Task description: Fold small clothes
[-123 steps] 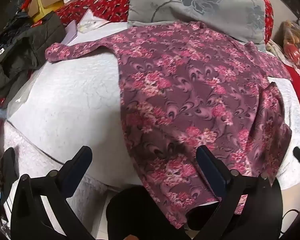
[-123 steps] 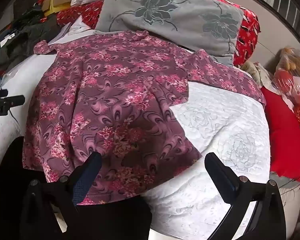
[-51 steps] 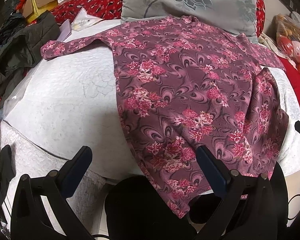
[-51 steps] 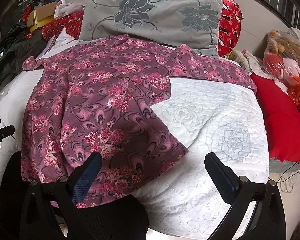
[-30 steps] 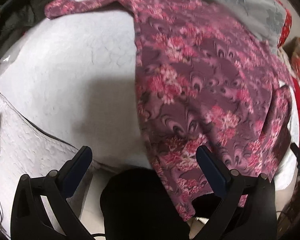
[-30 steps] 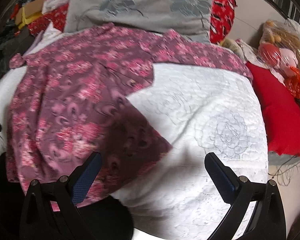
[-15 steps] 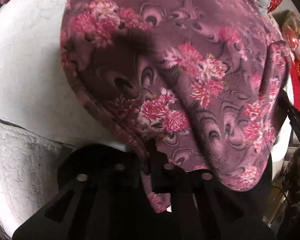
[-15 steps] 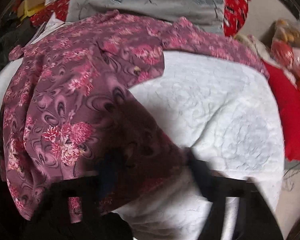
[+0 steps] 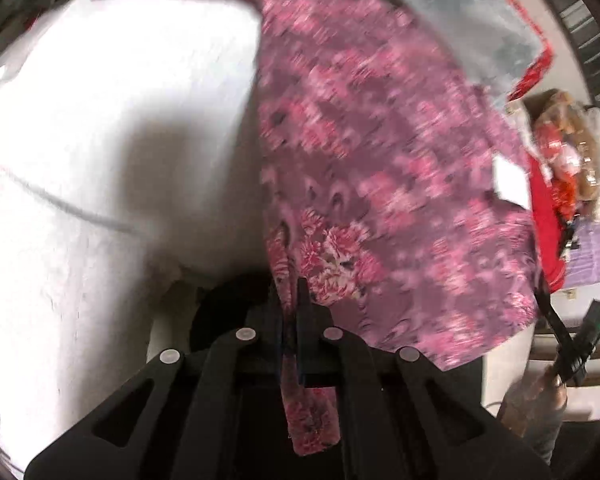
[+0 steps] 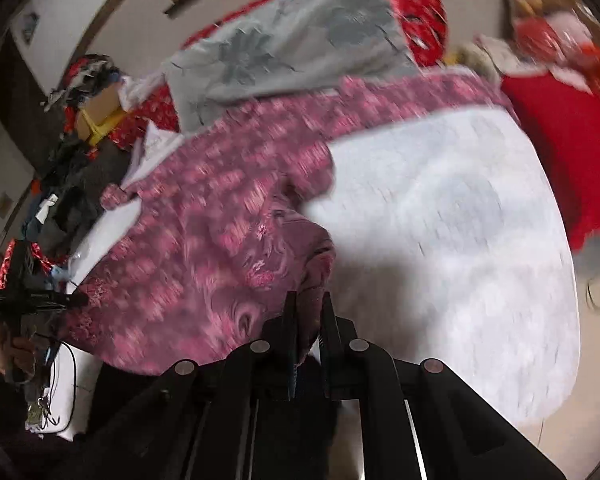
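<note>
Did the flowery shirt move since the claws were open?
Yes. Both claws, left and right, now pinch the flowery shirt's bottom edge, lifting it off the white quilt toward the grey pillow.

White quilted bed (image 10: 460, 240), floral top (image 10: 228, 216) spread across it — grey pillow (image 10: 292, 48) (flower-printed) behind

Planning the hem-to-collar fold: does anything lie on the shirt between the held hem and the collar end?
Nothing visible does. The pink floral shirt lies bare up to the grey flowered pillow; left gripper and right gripper pinch its hem.
</note>
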